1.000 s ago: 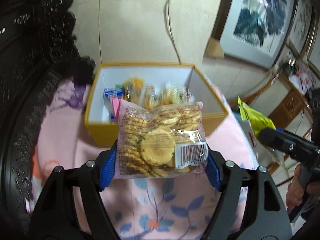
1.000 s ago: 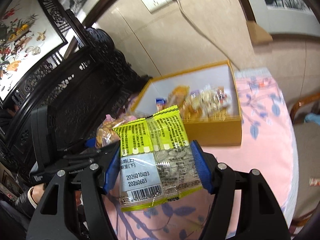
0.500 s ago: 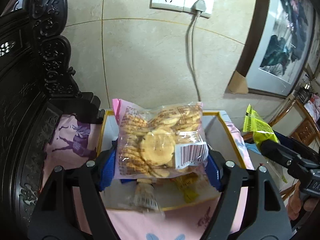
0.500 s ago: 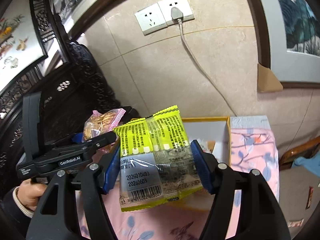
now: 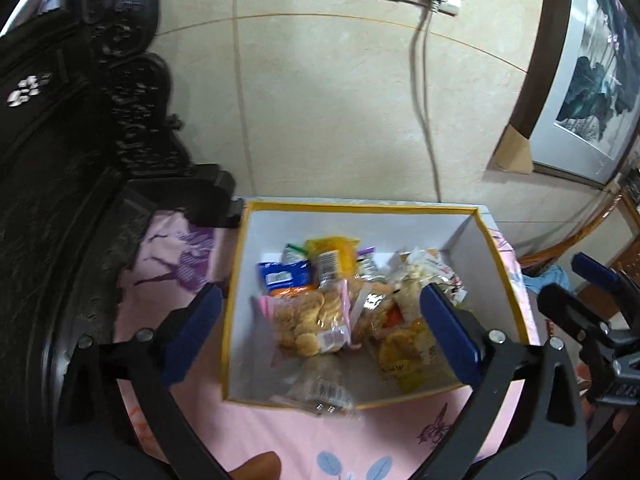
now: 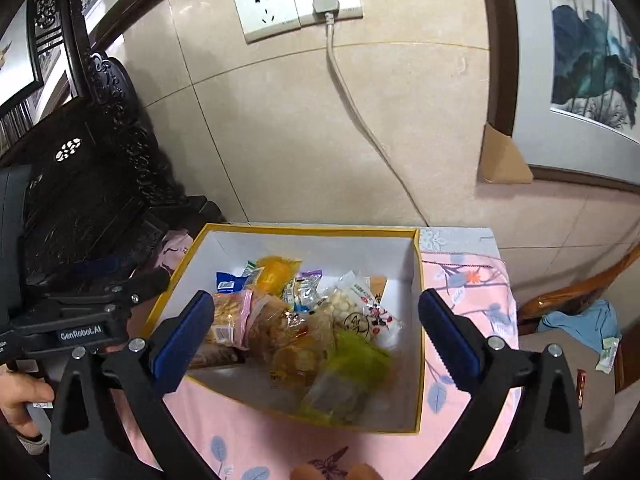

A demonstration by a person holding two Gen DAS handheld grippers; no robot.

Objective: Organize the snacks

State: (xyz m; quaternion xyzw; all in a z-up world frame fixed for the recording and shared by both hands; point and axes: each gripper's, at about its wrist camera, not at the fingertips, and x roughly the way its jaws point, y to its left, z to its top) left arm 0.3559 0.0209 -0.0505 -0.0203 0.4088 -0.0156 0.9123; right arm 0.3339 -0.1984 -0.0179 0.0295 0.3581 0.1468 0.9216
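Observation:
A yellow-rimmed box (image 5: 362, 207) (image 6: 420, 280) with white walls holds several snack packets. The pink cracker packet (image 5: 310, 320) (image 6: 230, 314) lies among them, free of my left gripper (image 5: 320, 330), whose jaws are opening wide above the box with nothing pressed between the pads. The yellow-green packet (image 6: 348, 376) is blurred in the box's near right corner, below my right gripper (image 6: 316, 332), whose jaws are opening too and hold nothing. In the right wrist view the left gripper's body shows at the left edge, held by a hand (image 6: 18, 398).
The box sits on a pink flowered cloth (image 5: 304, 436) (image 6: 460, 280) against a tiled wall with a socket and cord (image 6: 332, 20). Dark carved furniture (image 5: 60, 160) stands to the left. A framed painting (image 5: 592, 92) leans at the right, above a wooden chair (image 6: 572, 296).
Both grippers came forward over the box, then opened. The cracker packet and the yellow-green packet left the jaws and dropped into the box.

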